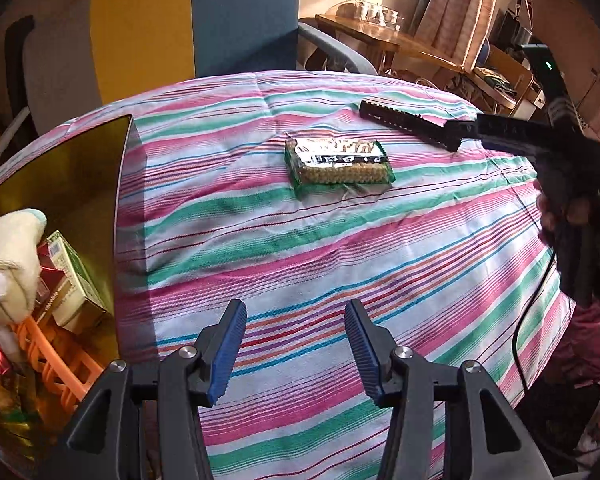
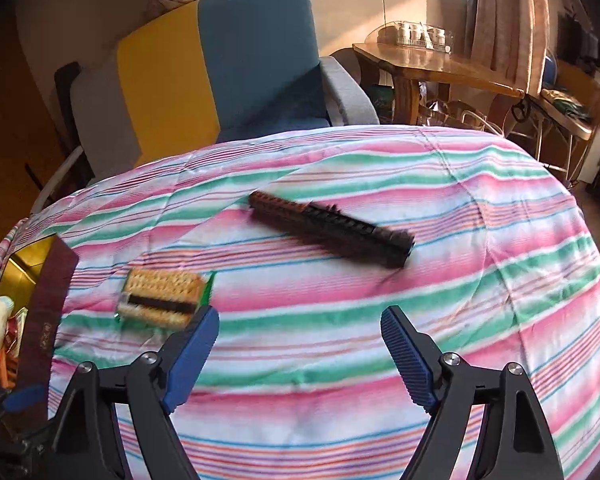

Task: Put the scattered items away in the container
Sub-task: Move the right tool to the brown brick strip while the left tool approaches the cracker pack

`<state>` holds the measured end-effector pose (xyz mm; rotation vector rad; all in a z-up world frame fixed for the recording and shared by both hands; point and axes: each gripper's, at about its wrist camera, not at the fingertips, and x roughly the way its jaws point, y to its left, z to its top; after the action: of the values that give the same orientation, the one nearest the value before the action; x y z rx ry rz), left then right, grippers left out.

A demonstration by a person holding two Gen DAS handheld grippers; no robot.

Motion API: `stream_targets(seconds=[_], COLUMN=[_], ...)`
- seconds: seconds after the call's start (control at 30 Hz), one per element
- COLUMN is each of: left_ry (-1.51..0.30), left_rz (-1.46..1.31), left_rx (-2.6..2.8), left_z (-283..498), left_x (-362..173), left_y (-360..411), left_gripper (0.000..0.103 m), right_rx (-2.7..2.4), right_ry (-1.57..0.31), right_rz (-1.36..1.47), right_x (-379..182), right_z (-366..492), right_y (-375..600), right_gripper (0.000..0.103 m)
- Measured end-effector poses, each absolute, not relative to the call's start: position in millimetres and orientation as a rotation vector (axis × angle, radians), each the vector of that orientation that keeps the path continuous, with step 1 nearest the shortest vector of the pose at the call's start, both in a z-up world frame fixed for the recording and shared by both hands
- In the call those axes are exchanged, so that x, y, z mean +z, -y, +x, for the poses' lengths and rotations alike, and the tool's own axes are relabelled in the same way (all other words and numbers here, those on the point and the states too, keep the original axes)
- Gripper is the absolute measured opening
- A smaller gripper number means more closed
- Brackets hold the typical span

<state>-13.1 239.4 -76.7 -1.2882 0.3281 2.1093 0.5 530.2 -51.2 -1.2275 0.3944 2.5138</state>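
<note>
1. Left gripper (image 1: 296,344): fingers spread apart, nothing between them, hovering over the striped cloth (image 1: 340,248) covering the surface.
2. Right gripper (image 2: 300,354): fingers also wide apart and empty, above the same cloth.
3. Cracker packet (image 1: 338,167) lay flat on the cloth ahead of the left gripper, well apart from it; in the right wrist view it sat just beyond the left fingertip.
4. Dark comb-like brush (image 2: 332,234) lay flat on the cloth, beyond the packet, near the right gripper's far side.
5. Gold-lined container (image 1: 60,184) stood at the cloth's left edge, holding a cream plush toy (image 1: 12,264), small cartons (image 1: 70,280) and an orange plastic piece (image 1: 56,356).
6. Blue-and-yellow armchair (image 2: 220,64) behind the surface.
</note>
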Motion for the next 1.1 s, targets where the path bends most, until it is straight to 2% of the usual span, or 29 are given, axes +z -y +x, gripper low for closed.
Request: stream_targets(seconds=[0.1, 0.37, 0.47, 0.67, 0.73, 0.87, 1.1], left_ry=[-0.328, -0.330, -0.327, -0.304, -0.297, -0.290, -0.262], left_rz=[-1.299, -1.321, -1.328, -1.339, -1.335, -1.328, -1.330], left_rx=[2.094, 2.058, 2.053, 2.043, 2.040, 2.043, 2.058], left_z=[-14.1, -15.1, -15.0, -13.4, -11.5, -8.5, -8.2], left_x=[-82.3, -88.5, -90.1, -91.6, -90.2, -88.1, -83.9], left_y=[-243.9, -249.5, -249.3, -247.6, -245.8, -242.0, -228.7], left_gripper=[0.052, 0.053, 0.053, 0.053, 0.053, 0.053, 0.054], right_rx=[2.490, 2.472, 2.487, 2.672, 2.699, 2.784, 2.855], right_ry=[-0.370, -0.401, -0.432, -0.621, -0.561, -0.306, -0.014], right_rz=[-1.282, -1.485, -1.590, -1.784, -1.788, -1.641, -1.818], right_x=[-51.6, -75.6, -84.6, -84.0, -77.7, -50.0, -60.0], right_z=[-33.1, -99.0, -100.6, -60.8, -42.4, -25.1, -80.3], right_y=[-558.1, -587.0, -580.5, -537.1, -518.6, -488.8, -427.1], right_gripper=[0.088, 0.089, 0.089, 0.088, 0.088, 0.087, 0.087])
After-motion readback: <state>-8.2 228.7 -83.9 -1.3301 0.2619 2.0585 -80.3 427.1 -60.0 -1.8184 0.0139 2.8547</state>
